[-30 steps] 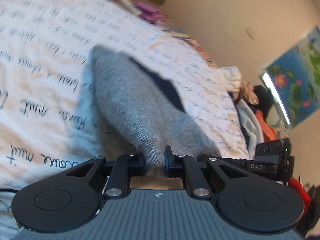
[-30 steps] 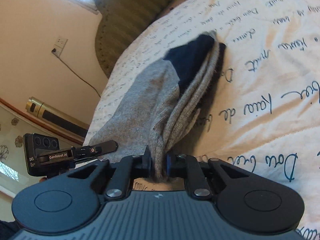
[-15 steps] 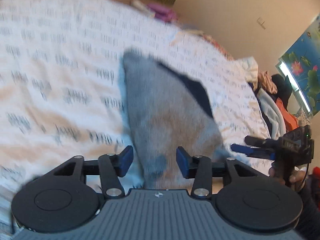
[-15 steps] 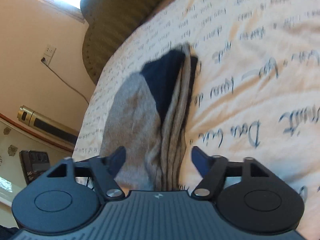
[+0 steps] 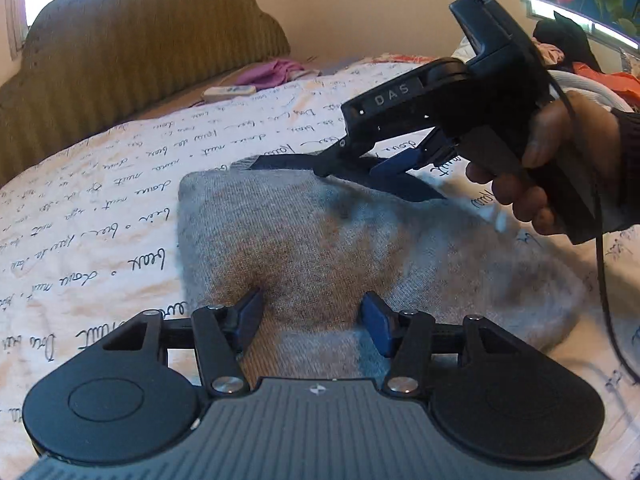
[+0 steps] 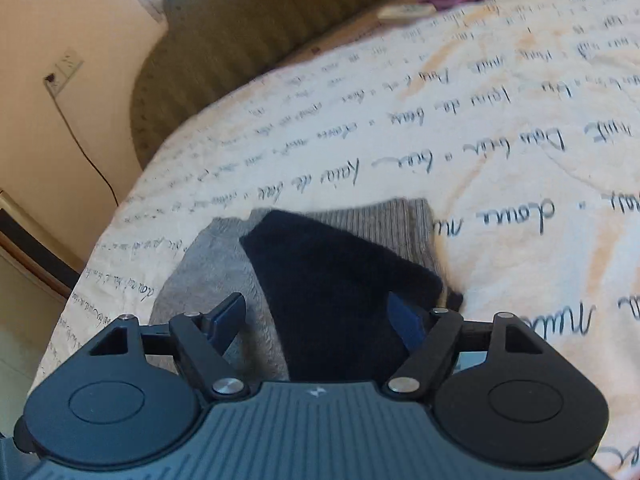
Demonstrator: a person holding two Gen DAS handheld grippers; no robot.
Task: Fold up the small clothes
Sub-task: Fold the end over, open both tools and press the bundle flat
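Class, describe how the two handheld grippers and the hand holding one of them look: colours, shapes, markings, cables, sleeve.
The left gripper has a ribbed grey body, black round-lobed linkage arms with silver pins, and blue finger pads. The right gripper is black, marked "DAS", with a black cable trailing. The hand wears a dark sleeve.

You've got a white bedspread (image 5: 120,184) with black script under everything, an olive ribbed headboard (image 5: 132,52) at the far edge, a white remote (image 5: 228,91) and purple cloth (image 5: 272,71) just in front of it, a clothes heap (image 5: 568,52) far right, and a wall socket (image 6: 64,70) far left.
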